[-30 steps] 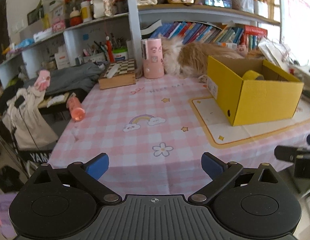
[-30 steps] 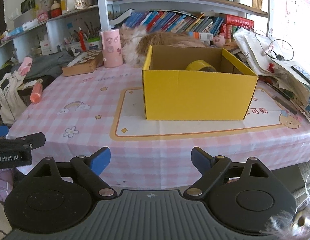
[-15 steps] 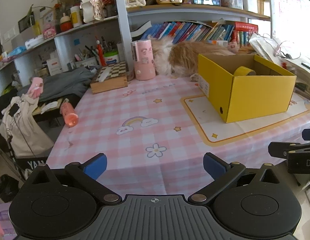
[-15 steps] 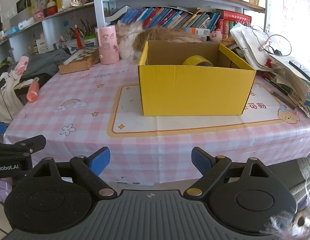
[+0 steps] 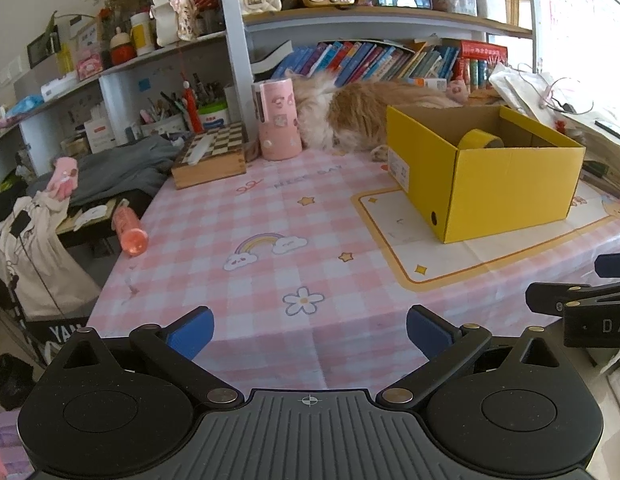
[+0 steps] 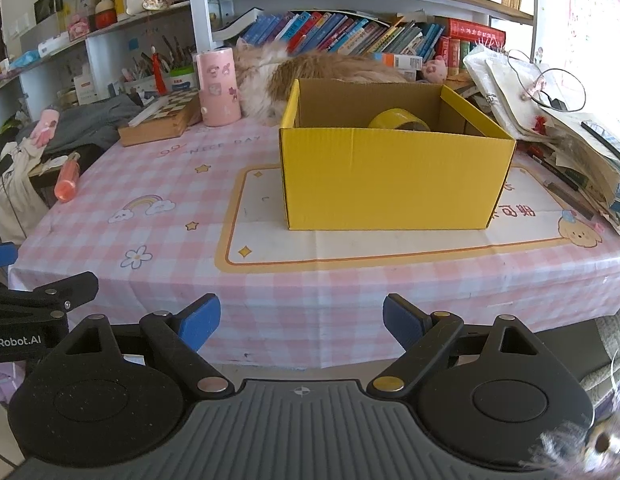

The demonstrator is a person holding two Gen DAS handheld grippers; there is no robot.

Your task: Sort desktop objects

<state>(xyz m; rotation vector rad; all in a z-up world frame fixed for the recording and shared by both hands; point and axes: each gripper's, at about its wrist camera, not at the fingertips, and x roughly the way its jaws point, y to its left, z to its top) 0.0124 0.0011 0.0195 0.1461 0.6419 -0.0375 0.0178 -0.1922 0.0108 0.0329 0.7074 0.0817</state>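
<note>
Fingers of left gripper (image 5: 307,334) spread wide, nothing held; right gripper (image 6: 301,318) same, wide and empty. Both hover off near table edge. Orange-pink tube (image 5: 129,229) lies ahead-left at far left table edge, long axis running away from cameras; left gripper nearer. Yellow box (image 6: 394,176) ahead-right, tape roll (image 6: 398,120) inside; right gripper nearer box.

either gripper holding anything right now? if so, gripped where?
Nothing is held. The left gripper and right gripper are both open with empty jaws, off the near table edge. The yellow tape roll sits inside the yellow box.
</note>
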